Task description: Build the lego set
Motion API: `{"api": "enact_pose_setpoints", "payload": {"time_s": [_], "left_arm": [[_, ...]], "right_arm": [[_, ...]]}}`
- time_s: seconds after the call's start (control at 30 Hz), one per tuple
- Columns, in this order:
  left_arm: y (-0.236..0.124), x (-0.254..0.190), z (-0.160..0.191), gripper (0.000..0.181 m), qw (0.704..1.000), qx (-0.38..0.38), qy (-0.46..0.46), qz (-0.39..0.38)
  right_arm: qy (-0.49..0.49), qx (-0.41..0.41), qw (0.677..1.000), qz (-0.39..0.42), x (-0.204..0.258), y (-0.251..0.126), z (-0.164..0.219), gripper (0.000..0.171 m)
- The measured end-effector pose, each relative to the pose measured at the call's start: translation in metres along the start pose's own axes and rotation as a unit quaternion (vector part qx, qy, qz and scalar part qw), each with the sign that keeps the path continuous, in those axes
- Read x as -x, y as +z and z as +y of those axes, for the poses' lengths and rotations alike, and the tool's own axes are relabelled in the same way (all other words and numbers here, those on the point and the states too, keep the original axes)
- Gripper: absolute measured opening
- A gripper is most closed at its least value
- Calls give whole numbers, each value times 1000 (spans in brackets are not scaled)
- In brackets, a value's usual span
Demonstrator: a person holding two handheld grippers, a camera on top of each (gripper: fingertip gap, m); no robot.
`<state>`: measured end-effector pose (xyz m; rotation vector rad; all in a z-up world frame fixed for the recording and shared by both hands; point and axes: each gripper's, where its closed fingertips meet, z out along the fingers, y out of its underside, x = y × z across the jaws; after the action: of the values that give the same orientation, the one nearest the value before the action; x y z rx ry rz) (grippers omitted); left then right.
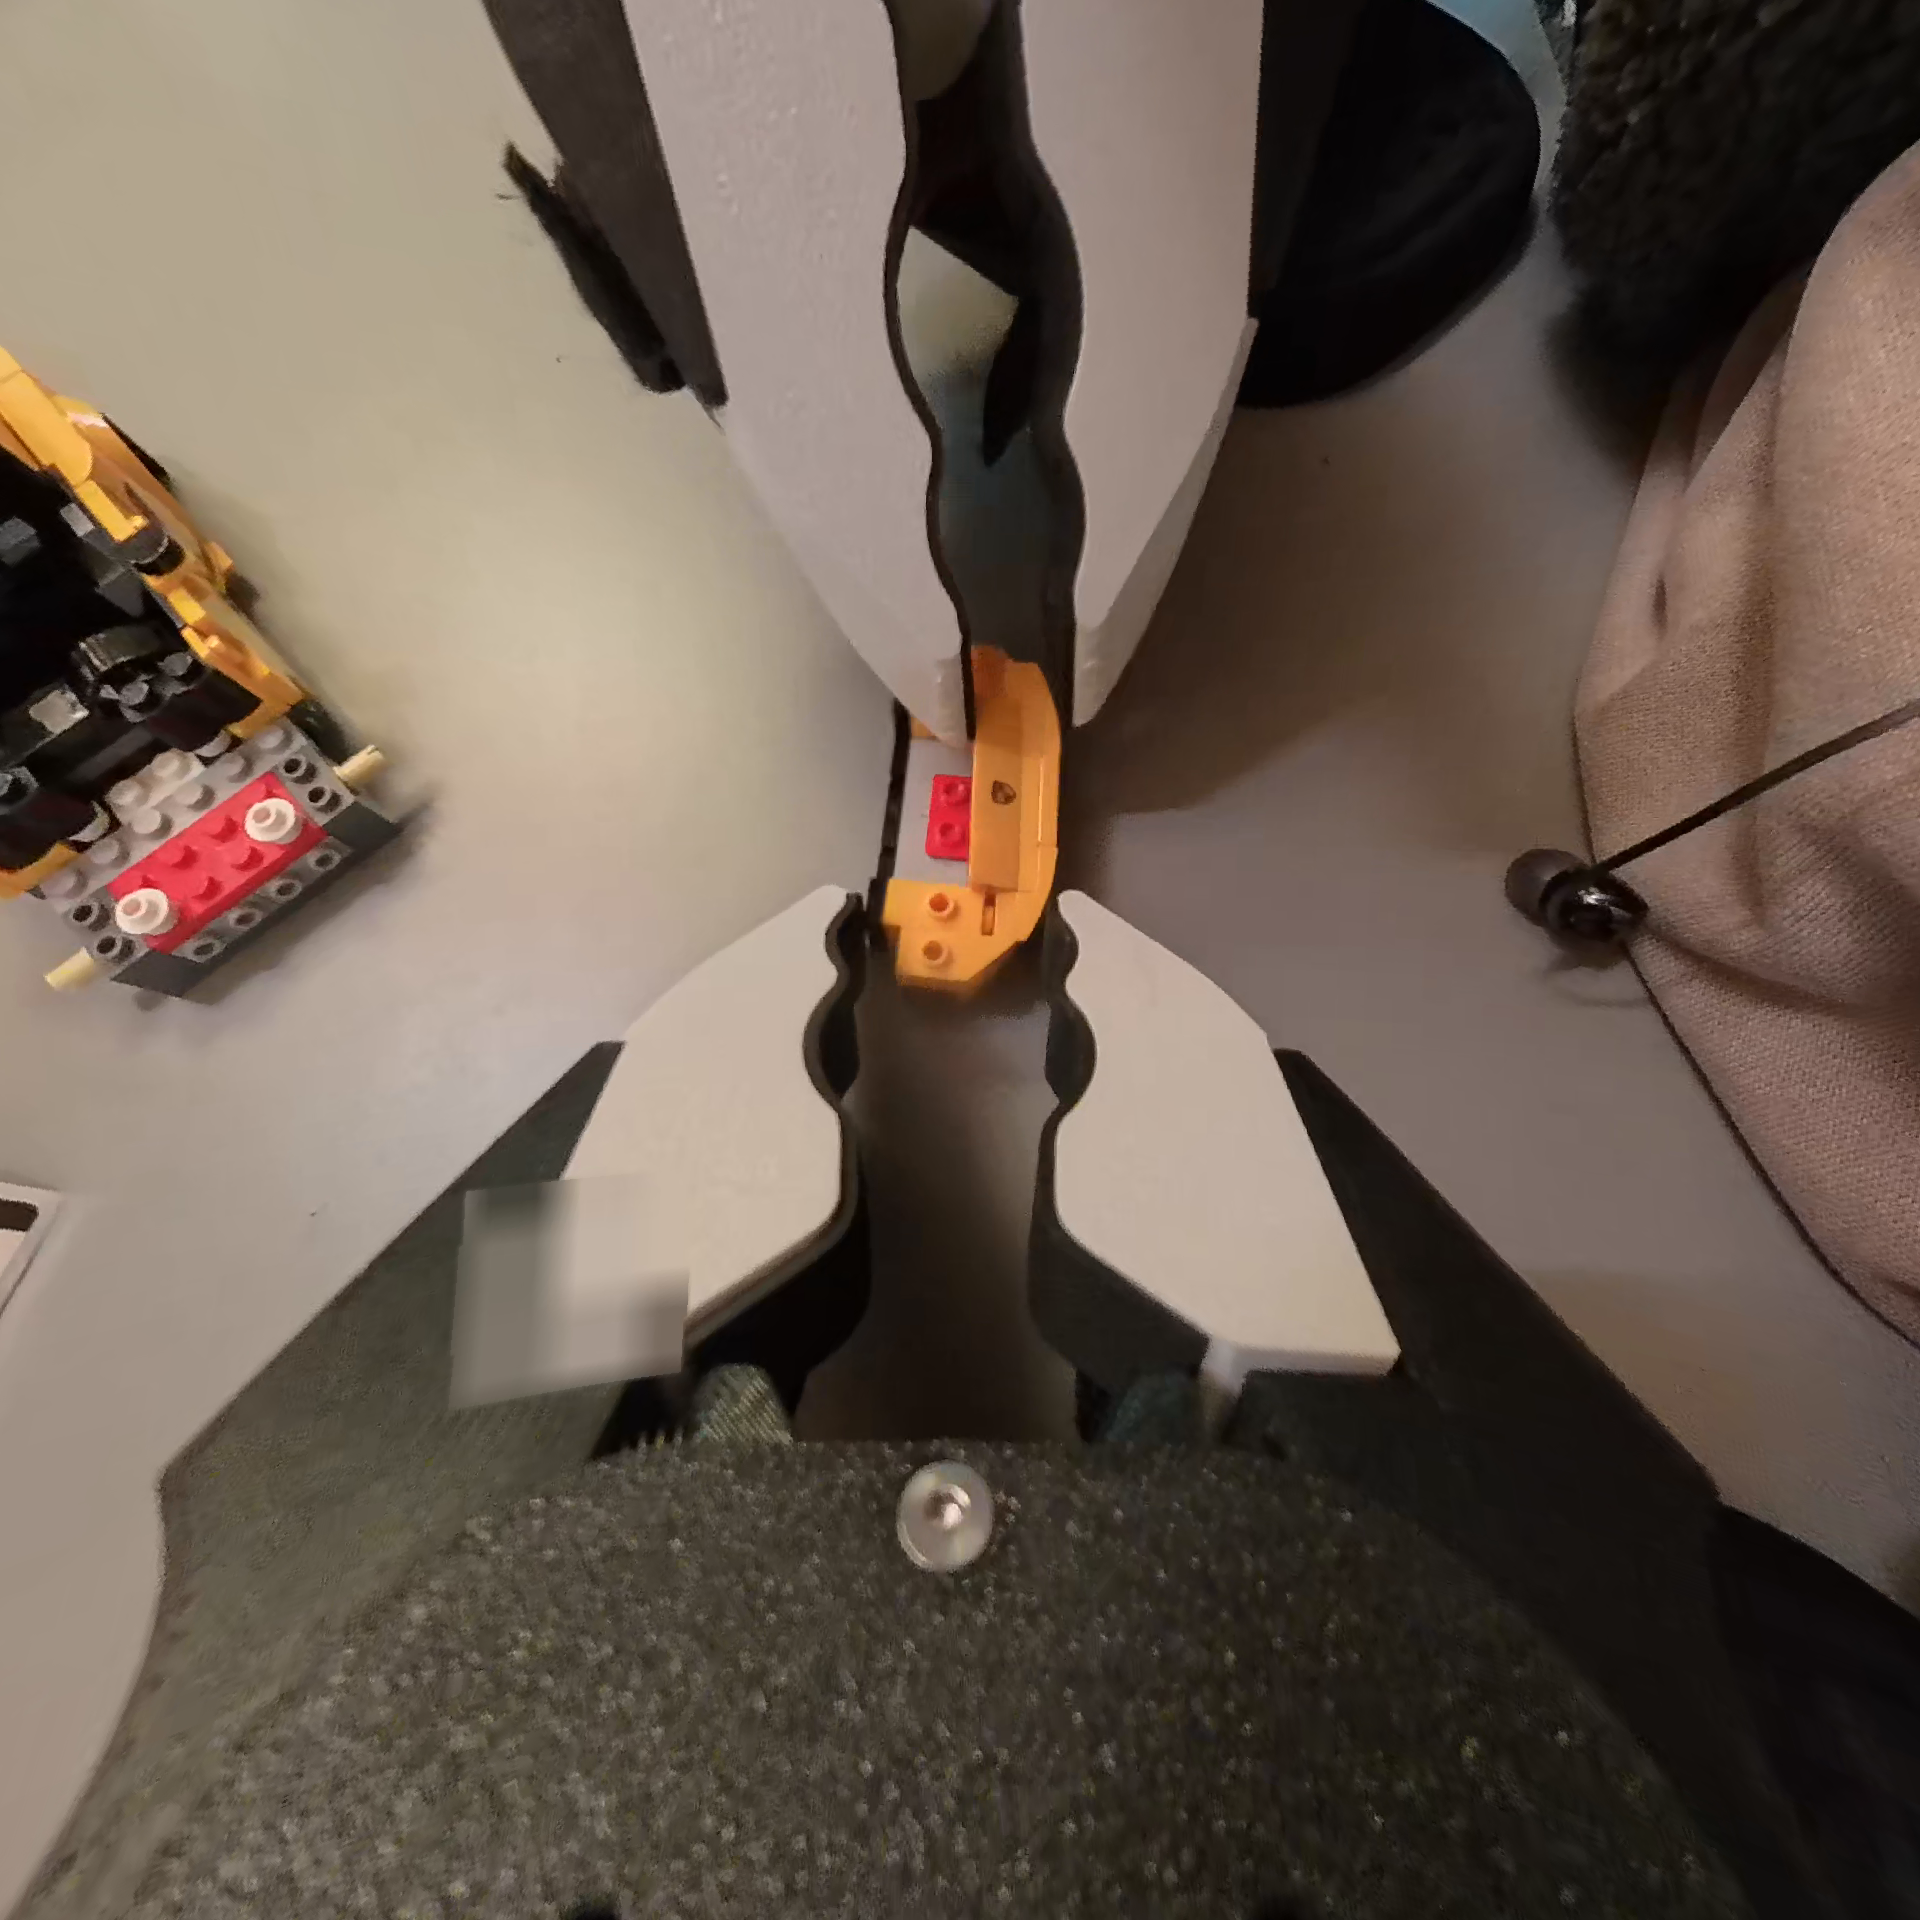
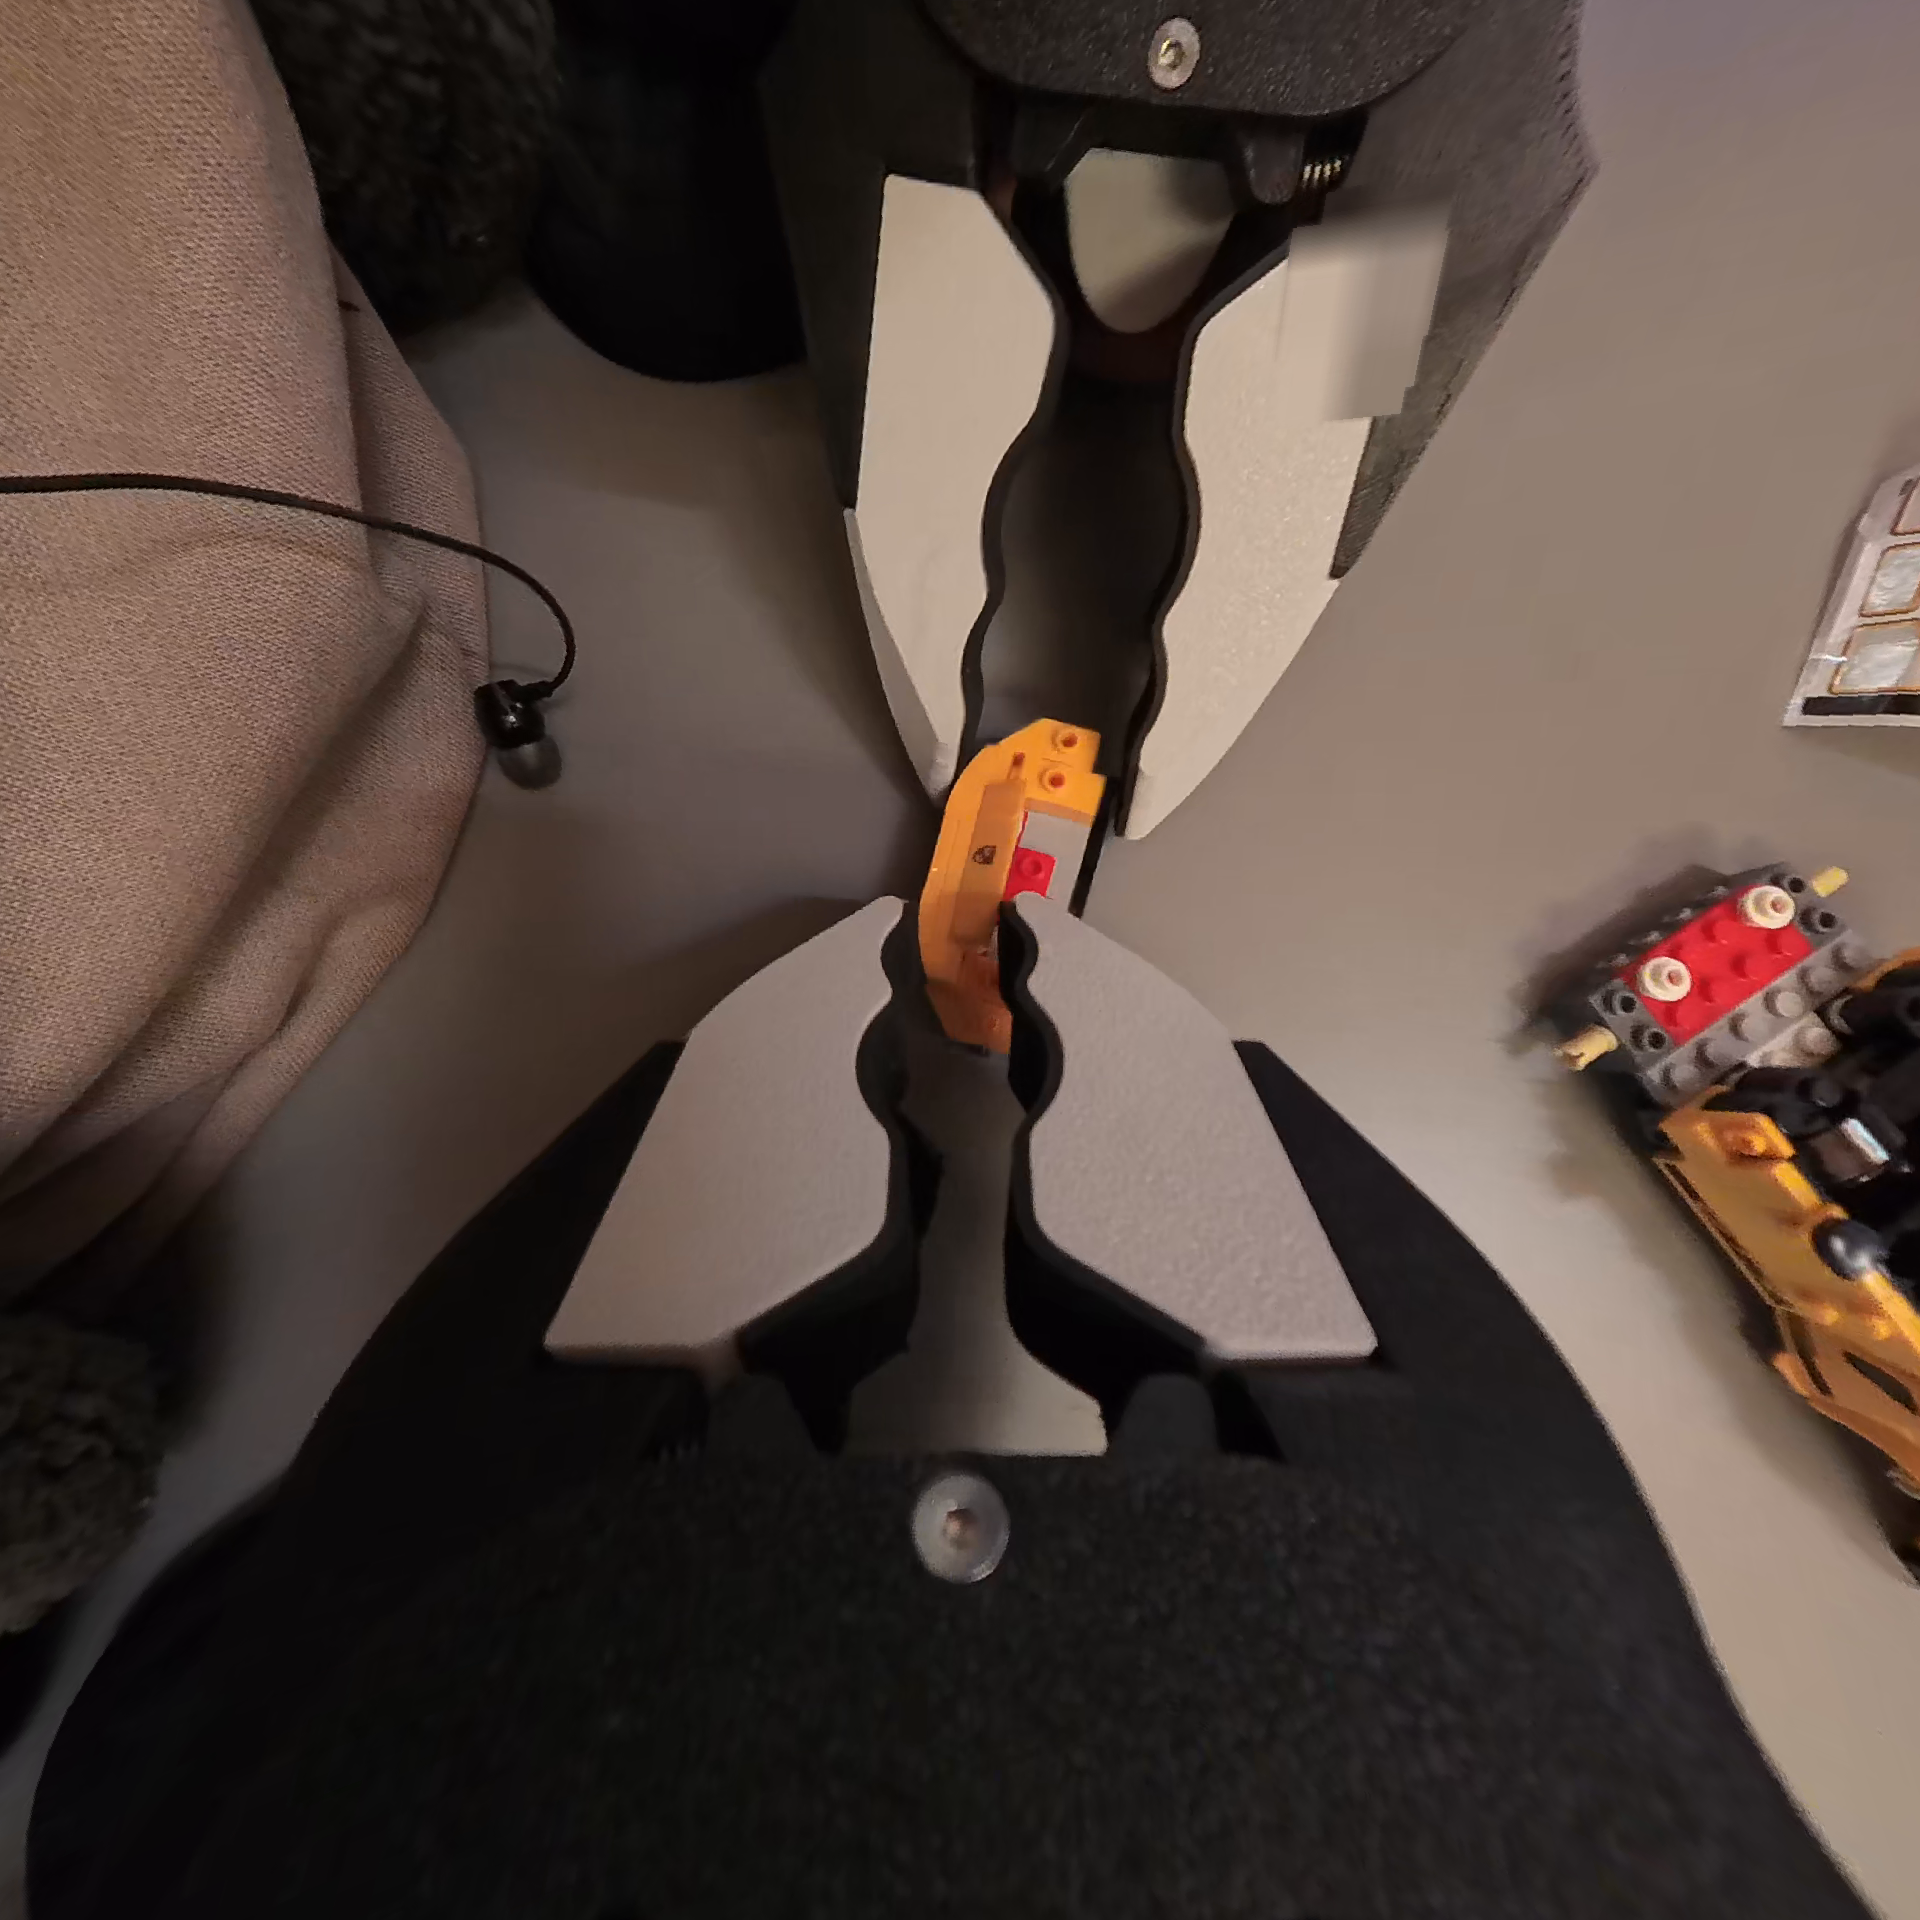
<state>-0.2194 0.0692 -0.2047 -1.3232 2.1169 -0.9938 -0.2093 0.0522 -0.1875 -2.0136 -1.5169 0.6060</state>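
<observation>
A small orange sub-assembly [image 1: 1003, 821] with a grey plate and a red plate on it is held above the table between both grippers. My left gripper [image 1: 956, 925] is shut on its near end with two orange studs. My right gripper [image 1: 1013, 696] comes from the opposite side and is shut on the far end of the curved orange piece. In the right wrist view my right gripper [image 2: 961, 935] pinches the orange sub-assembly [image 2: 971, 862], and my left gripper [image 2: 1029, 800] holds the other end. A part-built yellow and black car [image 1: 187, 831] lies on the table, also seen in the right wrist view [image 2: 1745, 1049].
A beige cloth [image 1: 1766, 675] lies close beside the grippers, with a black earbud [image 1: 1569, 894] and its thin cable on the table edge. A dark fuzzy fabric [image 2: 416, 135] lies behind. A printed sheet [image 2: 1870, 613] lies beyond the car. My left and right fingertips are right by each other.
</observation>
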Motion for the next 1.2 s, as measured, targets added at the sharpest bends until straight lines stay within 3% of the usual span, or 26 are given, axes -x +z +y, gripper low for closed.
{"api": "enact_pose_setpoints", "payload": {"time_s": [0.4,0.77,0.93,1.2], "left_arm": [[0,-3,1,32,1000,3,-2,10],[-1,-9,-5,42,1000,-13,14,20],[1,-11,-2,31,999,-2,23,23],[1,-13,0,32,999,4,26,26]], "right_arm": [[-36,-12,999,33,4,4,5,14],[-60,-17,997,40,7,4,4,15],[-62,-14,997,40,8,4,3,15],[-75,-15,996,35,14,3,3,14]]}}
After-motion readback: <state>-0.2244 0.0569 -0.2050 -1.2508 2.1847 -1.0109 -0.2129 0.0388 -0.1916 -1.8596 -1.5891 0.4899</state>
